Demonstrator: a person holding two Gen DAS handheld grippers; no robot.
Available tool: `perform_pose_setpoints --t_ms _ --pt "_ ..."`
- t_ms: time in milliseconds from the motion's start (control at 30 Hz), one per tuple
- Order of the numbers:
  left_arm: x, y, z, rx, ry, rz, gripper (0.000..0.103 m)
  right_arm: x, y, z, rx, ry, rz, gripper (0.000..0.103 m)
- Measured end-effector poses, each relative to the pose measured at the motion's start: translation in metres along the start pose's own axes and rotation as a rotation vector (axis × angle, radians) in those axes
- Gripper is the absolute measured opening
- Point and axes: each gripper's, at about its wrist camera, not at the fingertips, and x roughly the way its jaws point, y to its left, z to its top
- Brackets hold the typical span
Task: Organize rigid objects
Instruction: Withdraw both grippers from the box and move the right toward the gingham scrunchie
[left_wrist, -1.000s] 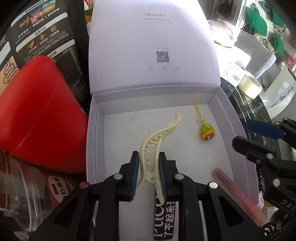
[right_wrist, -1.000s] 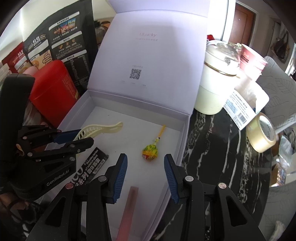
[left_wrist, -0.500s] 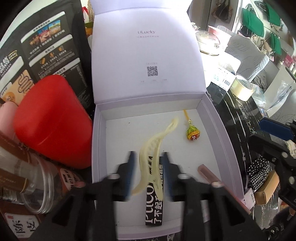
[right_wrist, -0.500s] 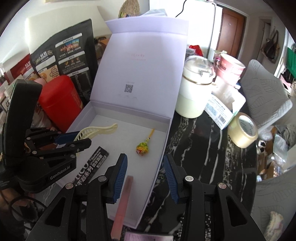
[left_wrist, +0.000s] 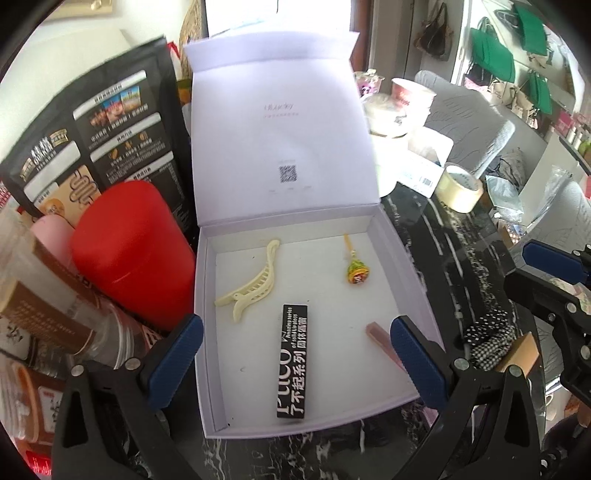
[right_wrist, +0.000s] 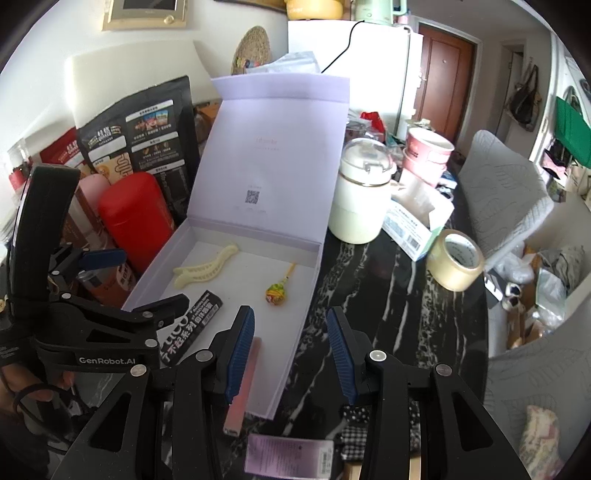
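The left gripper (left_wrist: 295, 363) hung wide open and empty above the near edge of the lavender box (left_wrist: 400, 254). Inside lay 4 things: cream hair clip (left_wrist: 251, 286) far left, lollipop (left_wrist: 356, 271) far right, black stick (left_wrist: 293, 360) near centre, pink tube (left_wrist: 380, 339) near right. The right gripper (right_wrist: 291, 350) gaped empty over the box's right wall.

Open box (left_wrist: 402, 258) on counter (right_wrist: 388, 295), lid upright at back. Inside: hair clip (left_wrist: 251, 288) back left, lollipop (left_wrist: 356, 271) back right, flat packet (left_wrist: 292, 360) front centre, slim stick (left_wrist: 380, 341) front right. Canister (left_wrist: 133, 251) left of box; tape roll (right_wrist: 455, 259) well right.
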Motion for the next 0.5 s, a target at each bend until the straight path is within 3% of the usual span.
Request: perform_pose_setpoints --t_ms 267,500 --pt "-0.044 -0.023 -0.009 0.064 -0.065 -0.015 0.103 -0.042 -0.009 -0.016 0.022 -0.066 -0.022 0.046" --pt "-0.082 -0.052 -0.017 0.103 -0.115 -0.095 0.103 -0.079 -0.018 -0.035 0.040 -0.115 -0.048 0.046"
